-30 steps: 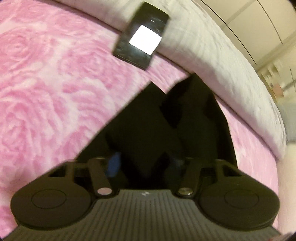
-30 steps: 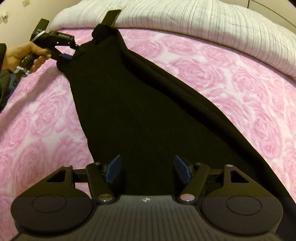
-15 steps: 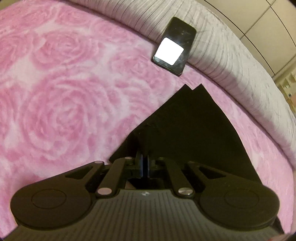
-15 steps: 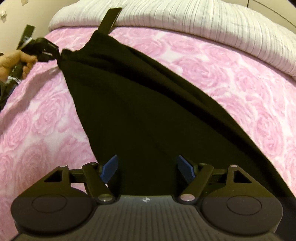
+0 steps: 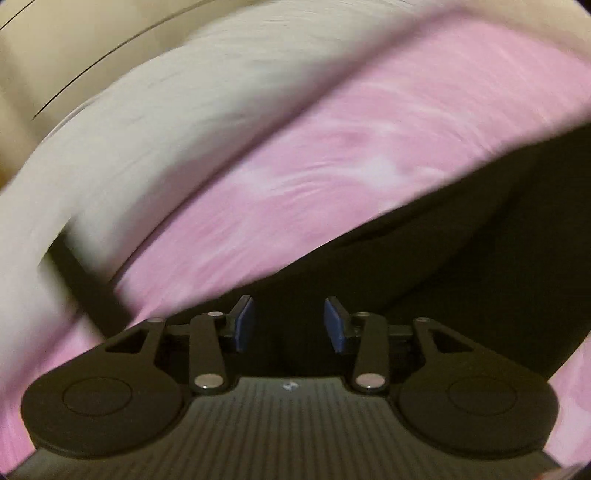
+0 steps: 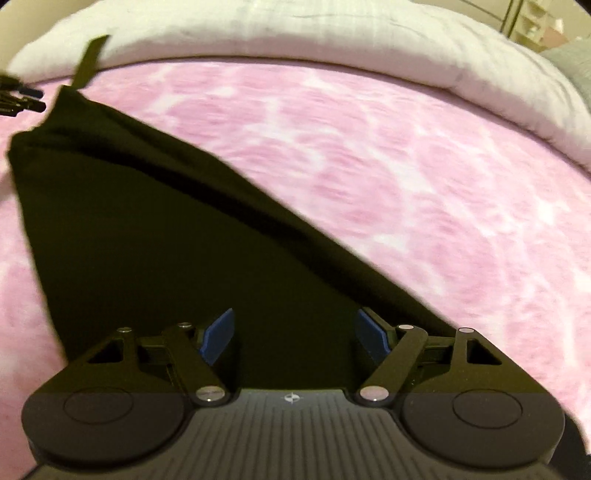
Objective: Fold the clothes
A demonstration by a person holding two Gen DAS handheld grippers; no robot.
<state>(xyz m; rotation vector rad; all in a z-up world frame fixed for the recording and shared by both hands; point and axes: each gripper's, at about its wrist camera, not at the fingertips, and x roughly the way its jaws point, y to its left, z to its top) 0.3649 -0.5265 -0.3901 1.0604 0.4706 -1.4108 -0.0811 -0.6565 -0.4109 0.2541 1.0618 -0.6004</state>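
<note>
Left wrist view is strongly blurred, but you can see your left gripper (image 5: 288, 325) with its two blue pads (image 5: 244, 325) standing apart and nothing between them. Under and in front of the fingers lies the black garment (image 5: 461, 266), which fills the lower right part of this view and rests on the pink rose blanket (image 5: 314, 173). Behind the blanket runs the white quilt (image 5: 147, 122), and a dark flat thing (image 5: 88, 284) leans at the border of quilt and blanket on the left; because of the blur you cannot tell what it is.

From the right wrist view, your right gripper (image 6: 293, 334) is also spread wide, both blue pads (image 6: 219, 336) well apart, holding nothing. It is above the near, wide end of the black garment (image 6: 147, 240). The cloth lies flat on the pink rose blanket (image 6: 406, 177) and goes away from you to the upper left, where it becomes narrow and bunched. Just beside this far end, at the left edge of the picture, a small part of the left gripper (image 6: 22, 99) is visible, apart from the cloth. The dark flat thing (image 6: 90, 61) stands tilted against the white quilt (image 6: 295, 33) right behind that end.
</note>
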